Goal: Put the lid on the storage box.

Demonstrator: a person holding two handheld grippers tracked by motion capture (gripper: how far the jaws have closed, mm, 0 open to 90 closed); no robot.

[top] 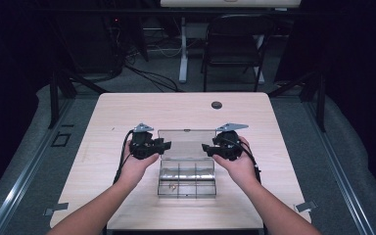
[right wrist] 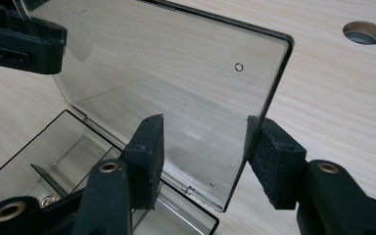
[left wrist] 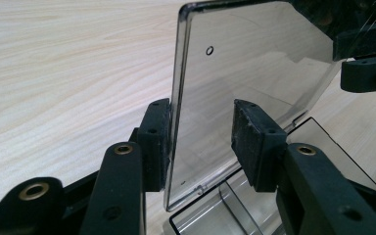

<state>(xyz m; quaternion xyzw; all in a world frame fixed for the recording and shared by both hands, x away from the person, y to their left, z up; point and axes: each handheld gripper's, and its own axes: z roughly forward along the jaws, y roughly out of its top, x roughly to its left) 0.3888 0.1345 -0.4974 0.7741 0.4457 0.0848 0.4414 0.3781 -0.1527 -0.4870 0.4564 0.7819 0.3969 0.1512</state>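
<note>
the clear box (top: 186,176) sits at the table's (top: 127,105) near middle, its lid (top: 186,143) raised. the left gripper (left wrist: 200,142) and right gripper (right wrist: 205,156) each straddle a lid side edge, jaws partly open; one outer pad (left wrist: 157,142) seems to touch.

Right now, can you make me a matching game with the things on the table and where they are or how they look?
Things:
1. lid
2. clear box
3. left gripper
4. round hole

Descriptions:
A. in the tabletop, behind the box
B. standing up, see-through
C. jaws either side of the lid's edge
D. open, split into compartments

Pairs: 1-B, 2-D, 3-C, 4-A
</note>
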